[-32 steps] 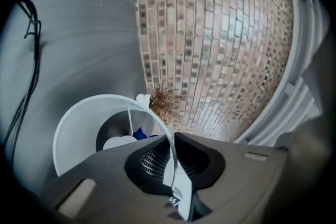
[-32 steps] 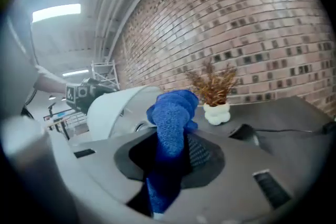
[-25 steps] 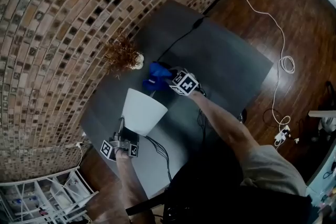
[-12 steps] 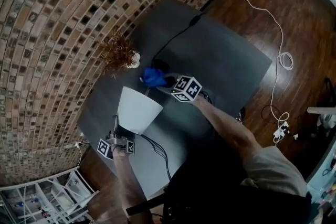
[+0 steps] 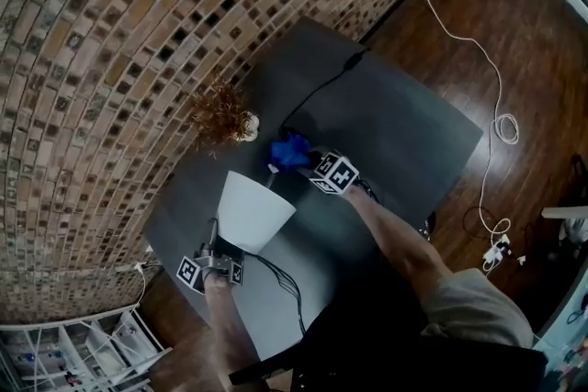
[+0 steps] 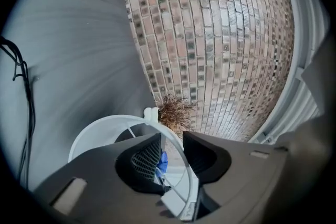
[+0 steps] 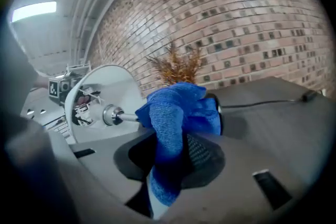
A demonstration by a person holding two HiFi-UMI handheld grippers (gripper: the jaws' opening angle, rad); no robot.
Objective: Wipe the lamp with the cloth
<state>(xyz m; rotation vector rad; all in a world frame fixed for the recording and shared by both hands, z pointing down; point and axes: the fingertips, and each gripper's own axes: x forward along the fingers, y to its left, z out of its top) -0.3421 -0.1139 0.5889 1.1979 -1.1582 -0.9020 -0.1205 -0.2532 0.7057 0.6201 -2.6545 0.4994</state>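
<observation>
Over grey table [image 5: 404,124], right claw [image 7: 177,140] clamps cloth [image 7: 176,105]; left claw [image 6: 171,150], narrowing, loosely straddles lampshade [image 5: 253,211].

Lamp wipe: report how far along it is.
Done: right claw shut on the blue cloth. In hand: cloth is against the lamp's metal stem; the left claw, its jaws just closing, straddles the white shade's rim, not yet clamped. Left: whether the shade got wiped can't be told; no cloth touches it now.

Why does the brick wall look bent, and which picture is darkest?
Head view: darkest, and the brick wall bows from the wide lens. Left gripper view: round black border, bricks curve strongly. Right gripper view: blue cloth crisp, ceiling light glares.
</observation>
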